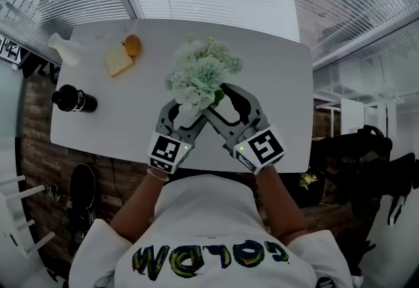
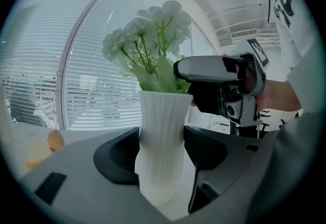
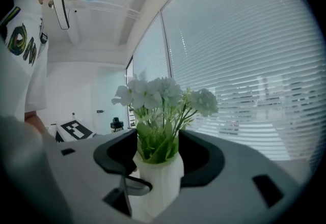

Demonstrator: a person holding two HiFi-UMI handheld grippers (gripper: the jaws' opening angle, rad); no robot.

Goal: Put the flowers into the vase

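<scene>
Head view: flowers (image 1: 203, 71) sit in white ribbed vase (image 2: 160, 146), centre of table (image 1: 275, 77). L gripper (image 2: 162, 159) clamped wide on vase body. R gripper (image 3: 159, 154) jaws spread, stems + vase neck btwn them, not pinched.

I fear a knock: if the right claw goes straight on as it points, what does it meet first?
The white ribbed vase holding pale green-stemmed flowers; it stands between the right claw's open jaws, so probably at once.
</scene>
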